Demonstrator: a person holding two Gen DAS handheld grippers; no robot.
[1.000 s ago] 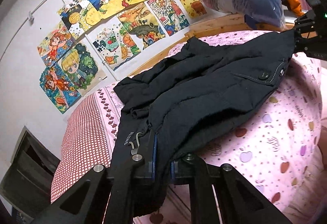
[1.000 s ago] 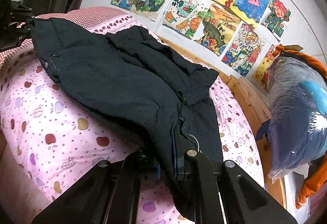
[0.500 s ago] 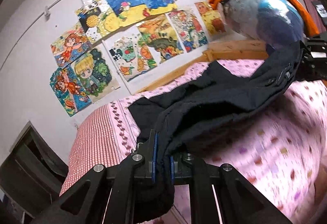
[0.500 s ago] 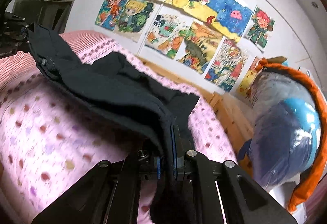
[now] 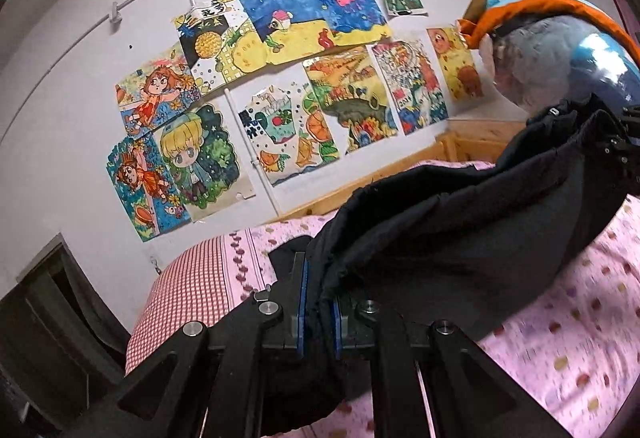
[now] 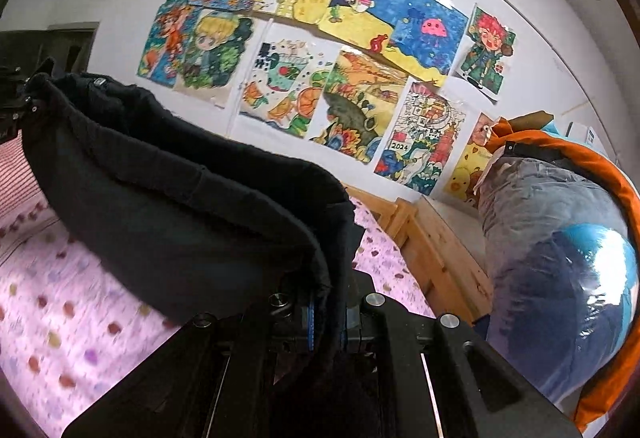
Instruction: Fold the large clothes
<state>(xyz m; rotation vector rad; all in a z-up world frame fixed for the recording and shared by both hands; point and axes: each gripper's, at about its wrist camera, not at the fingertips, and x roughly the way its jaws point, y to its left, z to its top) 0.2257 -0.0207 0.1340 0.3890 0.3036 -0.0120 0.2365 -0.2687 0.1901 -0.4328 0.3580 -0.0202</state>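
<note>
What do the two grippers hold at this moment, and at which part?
Both hold the dark garment. The left gripper and the right gripper are each shut on an edge of it, at opposite ends, so it hangs between them above the pink bedsheet.

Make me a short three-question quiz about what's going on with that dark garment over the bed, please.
1. True or false: the left gripper is shut on the dark garment.
2. The garment hangs above: A) pink dotted bedsheet B) wooden floor C) desk?
3. What grips the garment's other end?

Key:
1. True.
2. A.
3. The right gripper, also shut on it.
</note>
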